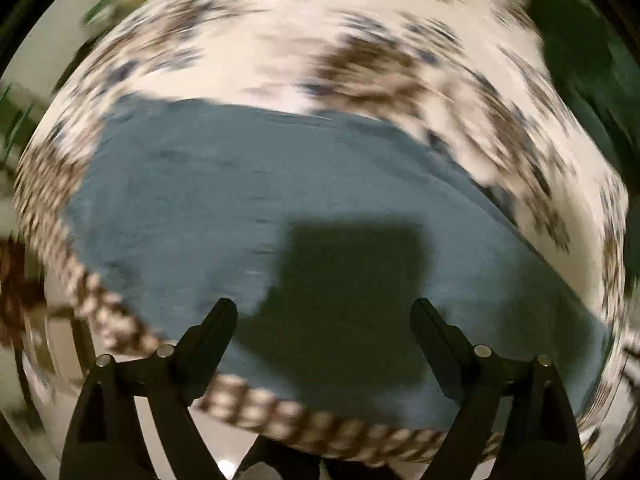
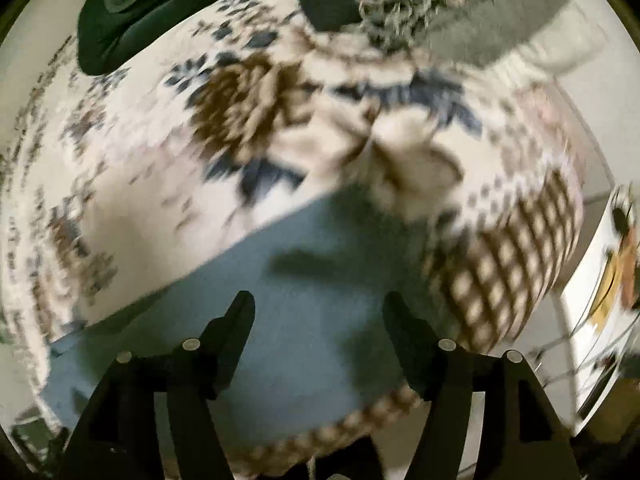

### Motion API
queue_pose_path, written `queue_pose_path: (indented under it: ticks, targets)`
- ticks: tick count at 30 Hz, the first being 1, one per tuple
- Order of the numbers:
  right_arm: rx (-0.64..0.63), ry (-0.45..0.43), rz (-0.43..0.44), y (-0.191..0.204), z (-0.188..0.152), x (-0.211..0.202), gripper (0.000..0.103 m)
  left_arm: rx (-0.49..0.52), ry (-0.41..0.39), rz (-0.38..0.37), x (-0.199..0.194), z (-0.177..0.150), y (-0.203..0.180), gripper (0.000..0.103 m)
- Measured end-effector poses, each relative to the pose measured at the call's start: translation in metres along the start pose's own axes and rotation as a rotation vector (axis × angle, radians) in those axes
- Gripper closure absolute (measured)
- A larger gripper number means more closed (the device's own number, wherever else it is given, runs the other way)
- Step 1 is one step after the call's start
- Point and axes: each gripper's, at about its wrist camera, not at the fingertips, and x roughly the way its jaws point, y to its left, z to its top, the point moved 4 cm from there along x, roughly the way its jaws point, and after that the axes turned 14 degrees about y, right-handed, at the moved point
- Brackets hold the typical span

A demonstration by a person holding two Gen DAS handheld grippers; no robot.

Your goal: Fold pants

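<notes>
Both views were smeared with motion blur, so fine detail was hard to read. The left gripper (image 1: 324,308) pointed down with its jaws spread wide and nothing between them; only blue cloth showed in the gap. That cloth was the pants (image 1: 240,200), lying flat as a broad blue-grey slab on a patterned blanket (image 1: 280,40) of cream, brown and dark blue. A dark, blocky shadow (image 1: 352,280) fell across the pants just ahead of the fingers, hiding the fabric's surface there. Seams, waistband or legs could not be made out.

From the other side, the right gripper (image 2: 320,304) also stood open over the pants (image 2: 288,340), jaws apart, holding nothing. The blue cloth ran from the lower left up toward the centre, its far edge straight against the blanket (image 2: 160,160). The blanket's checked border (image 2: 500,272) curved round the right. Dark green fabric (image 2: 132,12) and a grey fringed piece (image 2: 500,12) sat at the top, cut off by the rim. At the far right something white with orange and yellow marks (image 2: 616,264) was too blurred to identify.
</notes>
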Motion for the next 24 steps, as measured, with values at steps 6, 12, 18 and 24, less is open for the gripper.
queue_pose_path:
  ticks: [6, 12, 18, 24]
  targets:
    - [-0.027, 0.053, -0.008, -0.027, 0.051, 0.048, 0.034, 0.080, 0.047, 0.057, 0.031, -0.022, -0.070, 0.015]
    - [-0.098, 0.014, 0.100, -0.037, 0.064, 0.060, 0.092, 0.024, 0.070, 0.124, 0.050, -0.050, -0.101, 0.015]
    - [-0.202, -0.191, 0.156, -0.040, 0.042, -0.001, 0.097, 0.003, 0.046, 0.199, 0.050, -0.063, -0.121, 0.015]
    - [-0.232, -0.281, 0.210, -0.041, 0.027, -0.031, 0.097, -0.006, 0.015, 0.238, 0.051, -0.058, -0.130, 0.015]
